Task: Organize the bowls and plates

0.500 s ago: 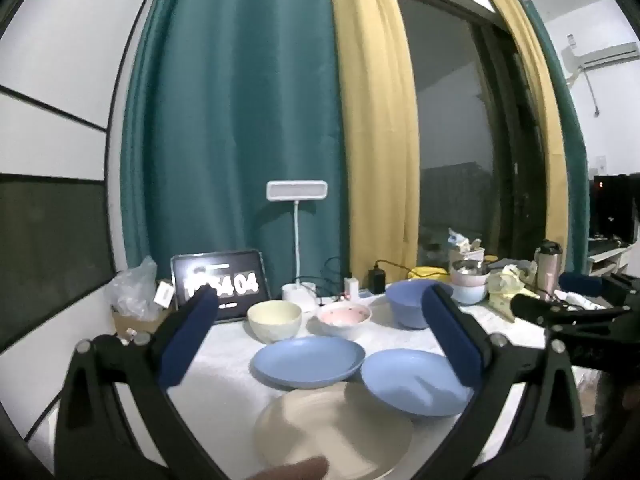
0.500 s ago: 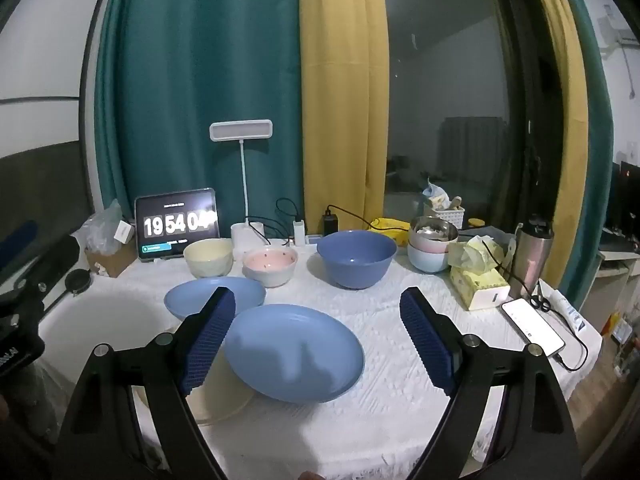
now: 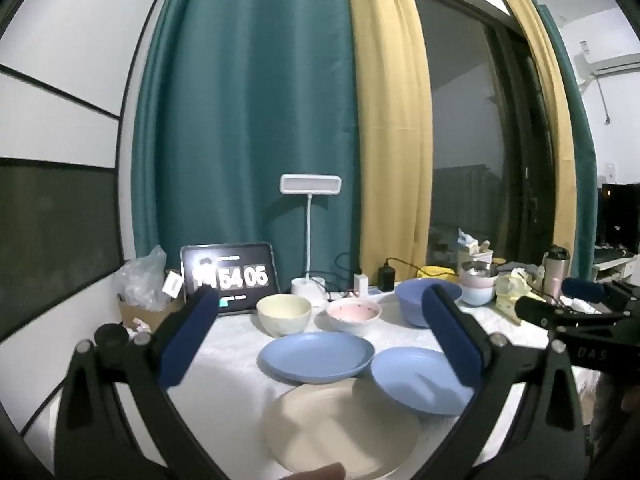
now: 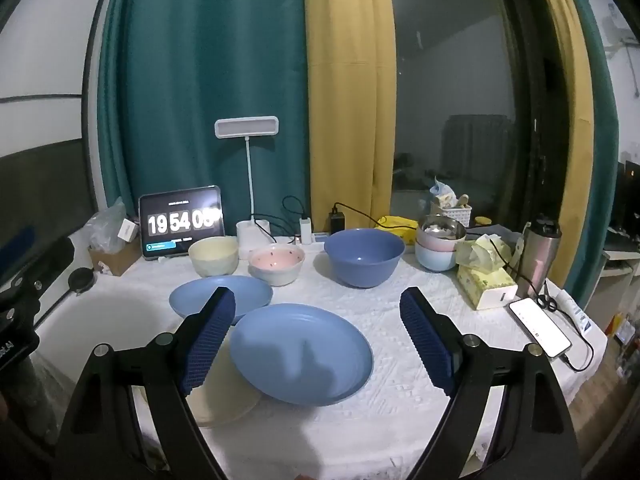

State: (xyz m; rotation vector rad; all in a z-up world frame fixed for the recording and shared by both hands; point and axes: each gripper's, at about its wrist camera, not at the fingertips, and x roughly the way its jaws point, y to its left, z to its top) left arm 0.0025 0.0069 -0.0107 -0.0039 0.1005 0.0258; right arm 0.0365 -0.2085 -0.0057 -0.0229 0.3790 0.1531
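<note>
Matt tableware on textured white cloth

Between the right gripper's (image 4: 316, 340) spread, ribbed blue rubbery pads (image 4: 426, 340) lies a smooth matt blue plate (image 4: 301, 354), overlapping a matt cream plate (image 4: 224, 392) under the left pad. Beyond the jaws, a glossy glazed pink bowl (image 4: 277, 265), a matt blue bowl (image 4: 364, 256), a shiny metal bowl (image 4: 441, 227) and a brushed steel flask (image 4: 538, 258) stand on the woven, embossed tablecloth (image 4: 384, 312).
</note>
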